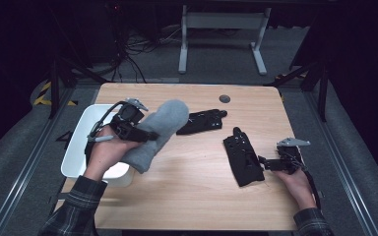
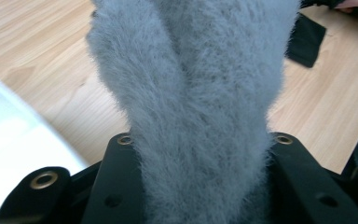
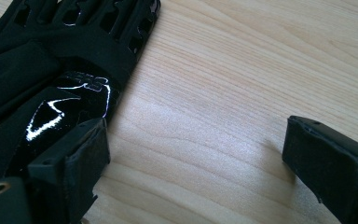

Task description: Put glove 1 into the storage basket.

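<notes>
Item: grey fleece mitten [image 1: 158, 132]. Held off the table, clamped between the jaws of the left claw [image 1: 145, 135], which grips it across the middle; the fluffy body bunches between the jaws and stands out ahead of them in the left gripper view [image 2: 196, 93].

Item: white bin [image 1: 81, 142]. Just behind and beside the left claw, at the table's left edge; probably where the mitten is bound.

Handling note: a soft, limp thing. Keep the squeeze firm, carry it clear of the bin's rim, and let go only once its hanging end is over the opening, or it may drape across the edge.

Item: right claw [image 1: 267, 163]. Jaws apart, nothing between them, resting low on the wood. A black glove [image 1: 243, 157] lies just off its left jaw [image 3: 51, 84].

Item: second black glove [image 1: 203, 121]. Flat on the table, beyond the mitten.

Surface: pale wooden table [image 1: 192, 196], smooth, with a round grey cap [image 1: 224, 98] near its far edge.

Room: dark; grey floor, cables [image 1: 133, 49] and a white desk frame [image 1: 221, 34] behind.
</notes>
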`<state>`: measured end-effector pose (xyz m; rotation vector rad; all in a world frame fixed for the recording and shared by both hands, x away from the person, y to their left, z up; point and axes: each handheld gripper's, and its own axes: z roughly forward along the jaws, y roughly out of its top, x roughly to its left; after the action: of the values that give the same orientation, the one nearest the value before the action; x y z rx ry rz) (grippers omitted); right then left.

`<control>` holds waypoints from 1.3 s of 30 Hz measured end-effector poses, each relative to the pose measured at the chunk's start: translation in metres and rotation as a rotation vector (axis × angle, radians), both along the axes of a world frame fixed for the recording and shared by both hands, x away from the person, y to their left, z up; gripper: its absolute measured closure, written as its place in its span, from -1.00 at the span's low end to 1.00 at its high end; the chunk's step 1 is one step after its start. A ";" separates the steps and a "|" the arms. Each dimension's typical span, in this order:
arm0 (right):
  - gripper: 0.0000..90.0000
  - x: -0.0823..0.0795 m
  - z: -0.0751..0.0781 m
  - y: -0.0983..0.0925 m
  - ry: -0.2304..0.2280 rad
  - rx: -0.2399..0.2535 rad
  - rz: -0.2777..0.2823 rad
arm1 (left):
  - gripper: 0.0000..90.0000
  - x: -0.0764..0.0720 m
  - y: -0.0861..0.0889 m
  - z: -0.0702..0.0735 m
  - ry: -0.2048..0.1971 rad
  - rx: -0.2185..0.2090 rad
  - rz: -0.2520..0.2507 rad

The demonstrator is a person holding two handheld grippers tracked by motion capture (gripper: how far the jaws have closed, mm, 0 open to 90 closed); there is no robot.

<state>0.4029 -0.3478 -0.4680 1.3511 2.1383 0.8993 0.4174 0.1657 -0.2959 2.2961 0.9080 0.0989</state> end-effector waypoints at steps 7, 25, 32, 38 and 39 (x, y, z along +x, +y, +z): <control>-0.84 0.000 0.000 0.000 0.001 -0.001 -0.002 | 0.44 0.002 0.031 0.002 0.005 -0.003 0.069; -0.85 0.000 0.000 0.000 0.002 -0.001 -0.004 | 0.44 0.009 0.105 -0.025 0.070 -0.016 0.253; -0.85 0.000 0.000 0.000 0.002 -0.001 -0.005 | 0.44 0.020 0.118 -0.052 0.140 0.000 0.293; -0.85 0.000 0.000 0.000 0.003 -0.001 -0.005 | 0.44 0.032 0.124 -0.075 0.201 0.008 0.319; -0.85 0.000 0.000 0.000 0.003 -0.001 -0.005 | 0.44 0.035 0.124 -0.081 0.214 0.012 0.326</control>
<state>0.4032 -0.3479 -0.4681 1.3575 2.1360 0.8951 0.4521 0.2902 -0.3767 2.1794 1.3904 -0.0029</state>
